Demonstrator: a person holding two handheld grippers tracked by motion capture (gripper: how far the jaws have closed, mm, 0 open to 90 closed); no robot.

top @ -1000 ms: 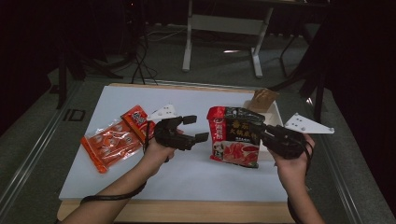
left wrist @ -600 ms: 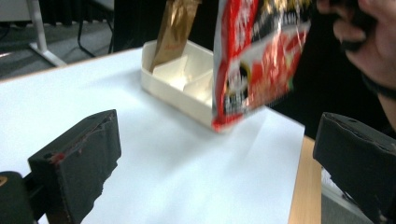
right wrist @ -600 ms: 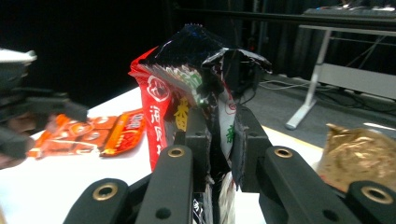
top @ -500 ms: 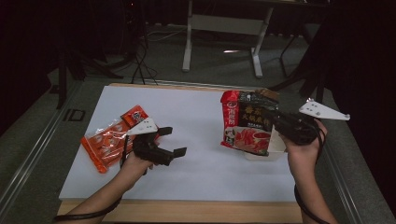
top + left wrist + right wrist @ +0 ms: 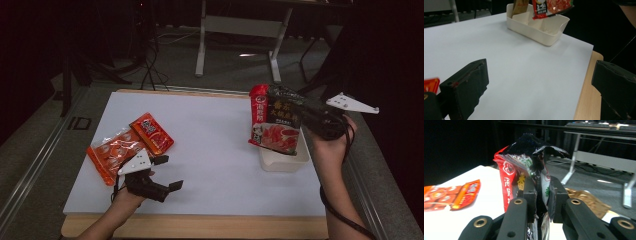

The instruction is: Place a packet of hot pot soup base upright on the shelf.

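A red and black snack packet (image 5: 274, 120) hangs upright over the white tray (image 5: 285, 164) at the right, and my right gripper (image 5: 306, 116) is shut on its edge. In the right gripper view the jaws pinch the packet (image 5: 524, 162) and the right gripper (image 5: 541, 200) points along the table. My left gripper (image 5: 168, 172) sits low near the table's front left. Its jaws have just been opening and stand wide apart with nothing between them; the left gripper view shows the left gripper (image 5: 539, 82) over bare white board. Two orange sachets (image 5: 129, 145) lie just left of it.
A brown packet (image 5: 520, 6) stands in the tray's (image 5: 549, 37) far compartment, with the red packet's (image 5: 552, 6) lower edge hanging above the tray. The white board (image 5: 215, 135) covers the wooden table, whose edge (image 5: 585, 100) shows beside my left jaw. Table legs and cables stand on the dark floor beyond.
My left gripper has drawn back from the red packet toward the front left and sunk lower. My right gripper has carried the packet to the right and up, over the tray.
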